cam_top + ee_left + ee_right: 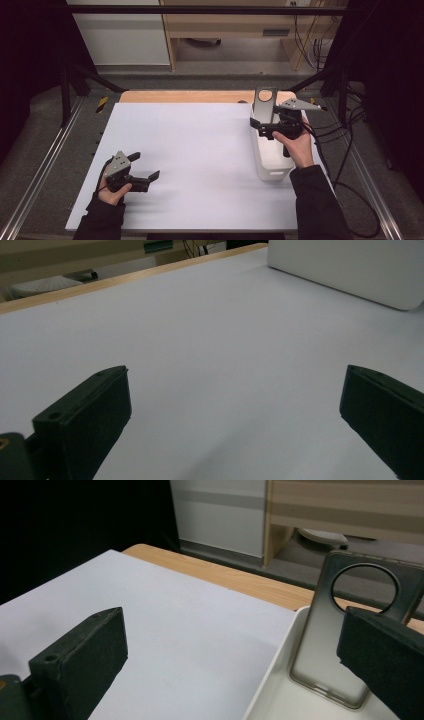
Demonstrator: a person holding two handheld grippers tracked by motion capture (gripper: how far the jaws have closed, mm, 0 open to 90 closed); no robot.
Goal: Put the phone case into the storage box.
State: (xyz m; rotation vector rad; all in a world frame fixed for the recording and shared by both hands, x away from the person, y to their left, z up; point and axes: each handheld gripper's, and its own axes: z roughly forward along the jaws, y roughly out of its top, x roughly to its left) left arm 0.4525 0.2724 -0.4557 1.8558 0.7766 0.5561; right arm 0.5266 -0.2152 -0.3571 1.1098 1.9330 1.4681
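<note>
Right gripper (264,129) jaws spread wide, nothing between them; in the right gripper view one jaw stands over the bare sheet, the other beside the phone case (350,630), overlapping its lower right edge without any visible clamp. Case grey, thin, with a round camera cutout near its top; standing nearly upright in the far end of the white tray (270,167), lower edge down on the tray floor, whether leaning on the wall or the gripper not clear. Long axis close to vertical, tilted slightly; cutout end up, open inner face apparently toward the right gripper's camera. Tray at the right side of the counter (200,165), long axis running away from the person. Probable step: taking the case out of the tray. Best done by closing on the flat wall below the cutout, not across the ring; squeezing gently, since thin shell likely to flex; lifting straight up along the long axis to clear the tray rim. Left gripper (147,167) parked low at the near left, jaws gaping, well apart from the tray.
</note>
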